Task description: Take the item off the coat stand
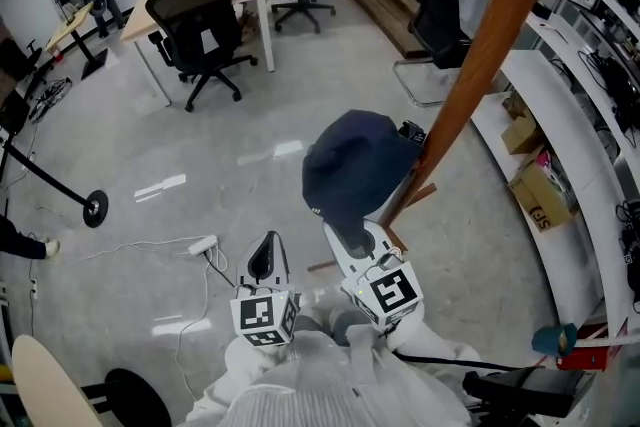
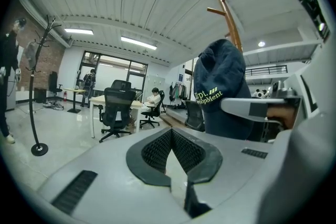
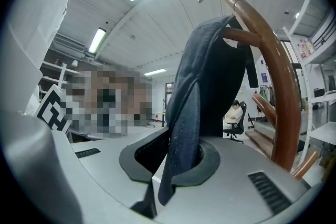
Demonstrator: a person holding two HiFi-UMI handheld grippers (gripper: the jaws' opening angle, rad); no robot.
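Note:
A dark navy cap (image 1: 352, 165) hangs on a peg of the wooden coat stand (image 1: 490, 55), close in front of me. My right gripper (image 1: 350, 233) is shut on the cap's brim from below. In the right gripper view the brim (image 3: 185, 128) runs down between the jaws (image 3: 184, 157), and the cap's crown (image 3: 215, 71) rests against the stand's curved pole (image 3: 278, 71). My left gripper (image 1: 265, 257) hovers to the left of the cap, apart from it. Its jaws (image 2: 170, 145) meet at the tips with nothing between them. The cap (image 2: 220, 86) and stand (image 2: 231, 18) show at its right.
A long white shelf (image 1: 560, 125) with cardboard boxes (image 1: 540, 193) runs along the right. A black chair (image 1: 438, 23) stands behind the stand. A desk (image 1: 150, 10) with office chairs (image 1: 200, 35) is at the back left. A power strip (image 1: 203, 244) and a stand's round base (image 1: 95, 208) lie on the floor.

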